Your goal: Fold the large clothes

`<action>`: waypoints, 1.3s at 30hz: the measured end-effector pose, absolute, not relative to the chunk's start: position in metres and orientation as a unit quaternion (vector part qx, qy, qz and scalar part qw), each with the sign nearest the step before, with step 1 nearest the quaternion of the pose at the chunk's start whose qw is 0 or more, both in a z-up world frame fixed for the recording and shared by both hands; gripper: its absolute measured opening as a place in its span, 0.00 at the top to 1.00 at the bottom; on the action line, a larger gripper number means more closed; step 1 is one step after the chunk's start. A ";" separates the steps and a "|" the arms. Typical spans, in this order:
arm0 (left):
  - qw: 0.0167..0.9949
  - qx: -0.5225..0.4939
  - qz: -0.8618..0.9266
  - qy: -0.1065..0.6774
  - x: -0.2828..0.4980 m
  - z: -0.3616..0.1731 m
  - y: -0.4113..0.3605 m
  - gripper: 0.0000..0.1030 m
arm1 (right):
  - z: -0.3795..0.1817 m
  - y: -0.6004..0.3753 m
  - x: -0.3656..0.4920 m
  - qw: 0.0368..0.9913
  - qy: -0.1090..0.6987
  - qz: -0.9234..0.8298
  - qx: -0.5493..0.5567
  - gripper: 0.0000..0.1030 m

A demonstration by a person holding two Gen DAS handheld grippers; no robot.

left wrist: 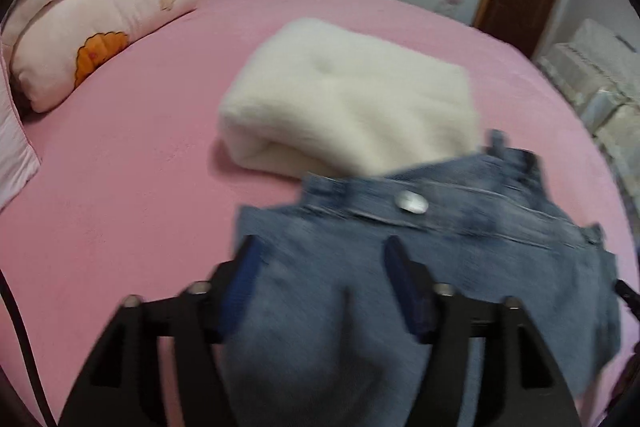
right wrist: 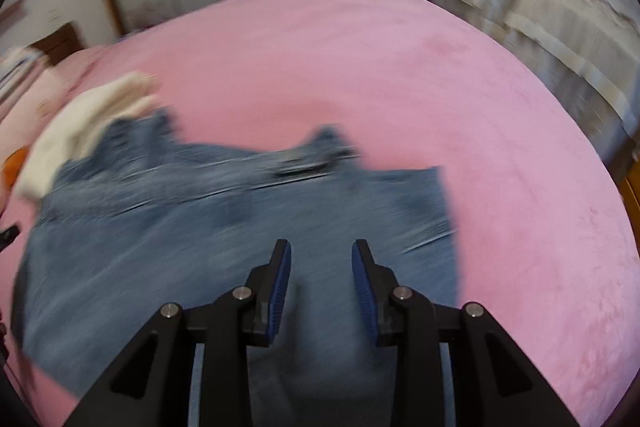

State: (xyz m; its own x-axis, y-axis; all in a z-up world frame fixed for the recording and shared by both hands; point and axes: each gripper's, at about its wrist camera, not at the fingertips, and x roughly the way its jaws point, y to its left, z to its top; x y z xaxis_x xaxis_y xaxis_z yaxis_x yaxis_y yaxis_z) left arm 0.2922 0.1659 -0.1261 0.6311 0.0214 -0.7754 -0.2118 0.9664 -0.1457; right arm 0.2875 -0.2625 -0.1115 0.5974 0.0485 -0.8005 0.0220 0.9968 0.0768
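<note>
The left gripper [left wrist: 320, 259] stands wide open and the right gripper [right wrist: 321, 263] partly open — neither pinches anything. Both hover over the blue jeans [left wrist: 420, 267], which lie waistband-up on the pink bed [left wrist: 140, 187], apparently folded shorter. Just beyond, touching them, sits a cream garment [left wrist: 348, 107] already folded — so the jeans probably need only a last tidy.

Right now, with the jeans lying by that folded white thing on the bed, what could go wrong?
1. The jeans overlap the edge of the folded cream fleece blanket; dragging the denim may well pull its fold apart.
2. Both the left gripper and the right gripper stand open, gripping nothing, so a lift now would probably leave the jeans behind.
</note>
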 end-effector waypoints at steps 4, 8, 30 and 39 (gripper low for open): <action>0.902 -0.124 0.012 0.414 0.252 -0.113 0.110 0.28 | -0.103 -0.179 0.254 0.894 0.436 0.098 0.024 0.69; 0.906 -0.107 0.013 0.408 0.234 -0.131 0.066 0.28 | -0.115 -0.112 0.233 0.880 0.440 0.178 0.022 0.69; 0.861 -0.152 0.173 0.453 0.187 -0.195 0.174 0.00 | -0.158 -0.298 0.192 0.891 0.443 -0.095 0.034 0.73; 0.843 -0.184 0.175 0.475 0.186 -0.185 0.184 0.00 | -0.148 -0.289 0.194 0.874 0.470 -0.110 0.054 0.61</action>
